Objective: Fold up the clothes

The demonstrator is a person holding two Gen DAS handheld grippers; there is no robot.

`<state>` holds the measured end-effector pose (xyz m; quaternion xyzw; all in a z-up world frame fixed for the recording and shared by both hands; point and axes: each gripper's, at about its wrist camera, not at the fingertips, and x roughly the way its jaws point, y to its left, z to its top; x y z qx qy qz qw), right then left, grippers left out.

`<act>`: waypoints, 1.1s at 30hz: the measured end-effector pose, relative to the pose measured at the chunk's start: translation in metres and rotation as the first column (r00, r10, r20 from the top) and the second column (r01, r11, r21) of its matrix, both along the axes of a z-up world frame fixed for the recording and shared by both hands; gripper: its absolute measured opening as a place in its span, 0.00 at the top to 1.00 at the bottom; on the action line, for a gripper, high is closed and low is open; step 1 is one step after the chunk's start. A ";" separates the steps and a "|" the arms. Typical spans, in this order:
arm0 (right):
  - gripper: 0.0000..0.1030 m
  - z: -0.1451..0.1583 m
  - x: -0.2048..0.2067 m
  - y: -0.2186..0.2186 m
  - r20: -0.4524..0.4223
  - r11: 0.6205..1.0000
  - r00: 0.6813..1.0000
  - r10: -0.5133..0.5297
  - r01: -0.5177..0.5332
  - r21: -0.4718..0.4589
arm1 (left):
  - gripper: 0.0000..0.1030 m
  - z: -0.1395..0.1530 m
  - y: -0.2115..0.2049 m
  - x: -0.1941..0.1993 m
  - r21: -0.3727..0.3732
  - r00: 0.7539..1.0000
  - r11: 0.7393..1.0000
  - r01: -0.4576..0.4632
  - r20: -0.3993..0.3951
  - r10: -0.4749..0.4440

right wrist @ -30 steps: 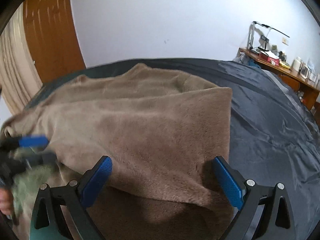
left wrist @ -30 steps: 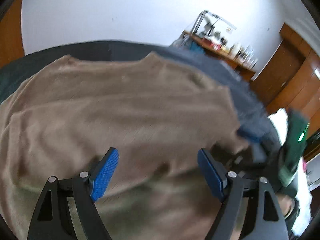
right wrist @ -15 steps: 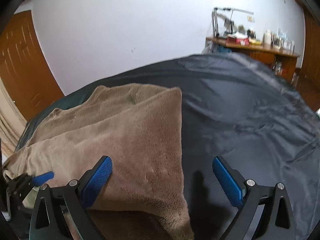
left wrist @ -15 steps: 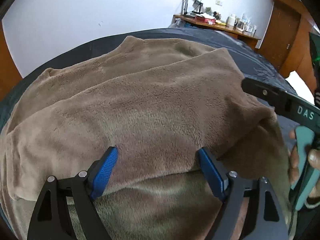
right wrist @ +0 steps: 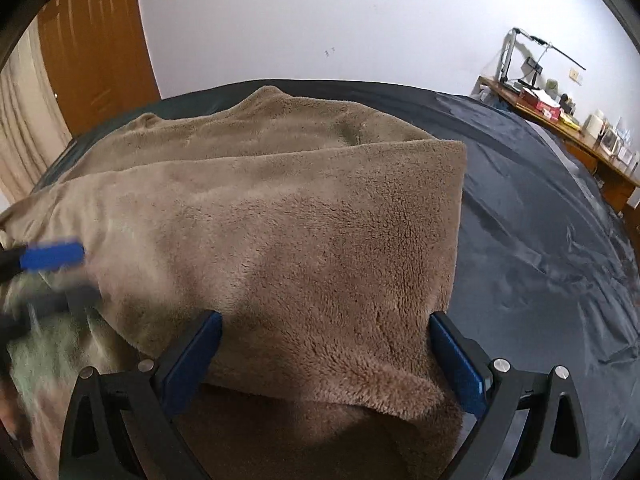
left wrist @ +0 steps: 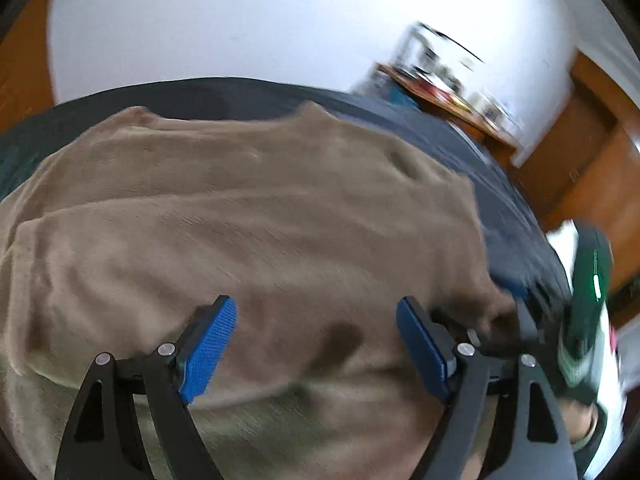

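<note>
Both grippers over the fleece's near edge

The fleece [right wrist: 320, 240] lies folded on the bed [right wrist: 540, 220], long axis crosswise; left gripper [left wrist: 316, 344] and right gripper [right wrist: 326, 356] gape wide, grasping nothing.

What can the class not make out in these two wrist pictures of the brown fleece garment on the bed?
- Left wrist view: desk items smeared by motion blur.
- Left wrist view: right gripper blurred, its jaws unreadable.
- Right wrist view: left gripper blurred, cut by the edge.
- Both views: fleece garment's near hem runs under the frame.
</note>
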<state>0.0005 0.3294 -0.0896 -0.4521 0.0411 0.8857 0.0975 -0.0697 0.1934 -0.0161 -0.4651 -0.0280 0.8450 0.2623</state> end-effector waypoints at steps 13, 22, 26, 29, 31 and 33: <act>0.01 -0.001 -0.001 -0.001 0.006 1.000 1.000 0.022 -0.022 0.010 | 0.17 -0.026 -0.016 0.007 -0.179 0.998 0.984 -0.020 -0.065 0.008; 0.01 -0.001 -0.001 -0.001 0.004 1.000 1.000 0.020 -0.020 0.009 | 0.17 -0.006 -0.001 -0.027 -0.126 0.995 0.987 -0.096 -0.020 0.094; 0.01 -0.001 0.000 -0.001 0.004 1.000 1.000 0.019 -0.019 0.005 | 0.16 -0.021 0.010 -0.047 -0.217 0.993 0.969 -0.117 -0.013 0.117; 0.01 -0.001 0.000 0.000 0.004 1.000 1.000 0.017 -0.017 0.005 | 0.15 -0.022 0.017 -0.037 -0.274 0.994 0.958 -0.087 -0.082 0.067; 0.01 -0.001 0.000 -0.001 0.004 1.000 1.000 0.017 -0.017 0.006 | 0.15 -0.022 0.014 -0.038 -0.254 0.995 0.963 -0.090 -0.074 0.073; 0.01 -0.001 0.000 -0.001 0.004 1.000 1.000 0.016 -0.016 0.006 | 0.15 -0.020 0.012 -0.041 -0.231 0.994 0.968 -0.097 -0.063 0.084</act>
